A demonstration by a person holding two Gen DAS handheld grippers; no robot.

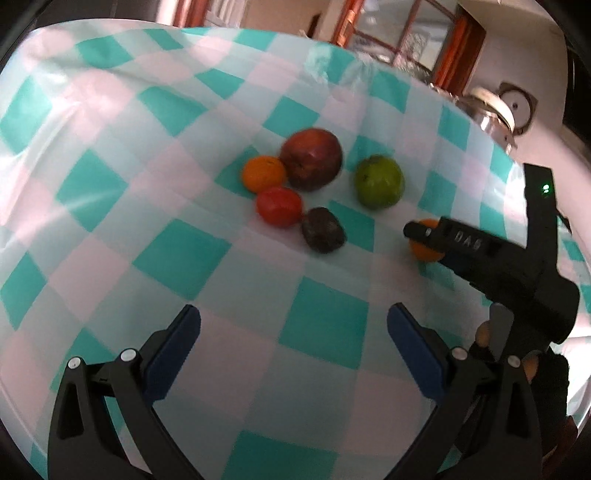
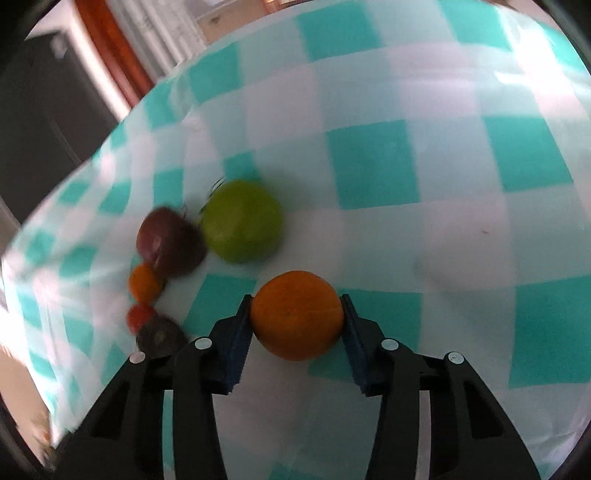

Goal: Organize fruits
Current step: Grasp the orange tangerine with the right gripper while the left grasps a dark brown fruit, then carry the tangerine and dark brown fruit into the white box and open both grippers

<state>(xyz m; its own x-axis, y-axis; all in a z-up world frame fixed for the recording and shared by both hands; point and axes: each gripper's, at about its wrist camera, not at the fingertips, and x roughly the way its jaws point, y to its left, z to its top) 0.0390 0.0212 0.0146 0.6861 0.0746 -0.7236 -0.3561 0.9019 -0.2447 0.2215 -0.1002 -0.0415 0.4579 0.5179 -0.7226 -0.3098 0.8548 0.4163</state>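
On a teal-and-white checked tablecloth [image 1: 177, 254] lie a dark red apple [image 1: 311, 158], a small orange [image 1: 263, 173], a red tomato [image 1: 279, 206], a dark wrinkled fruit [image 1: 323, 229] and a green apple [image 1: 378, 181]. My left gripper [image 1: 293, 325] is open and empty, short of the fruit cluster. My right gripper [image 2: 296, 312] is shut on a larger orange [image 2: 296, 320], just right of the cluster; it shows in the left wrist view [image 1: 421, 236] with the orange [image 1: 424, 251]. The right wrist view also shows the green apple [image 2: 242, 221], red apple [image 2: 170, 242], small orange [image 2: 144, 283], tomato [image 2: 140, 315] and dark fruit [image 2: 160, 336].
A steel pot with a lid [image 1: 493, 110] stands beyond the table's far right edge. A wooden window frame [image 1: 399, 26] and walls are behind. The table edge [image 2: 122, 122] drops off at the left in the right wrist view.
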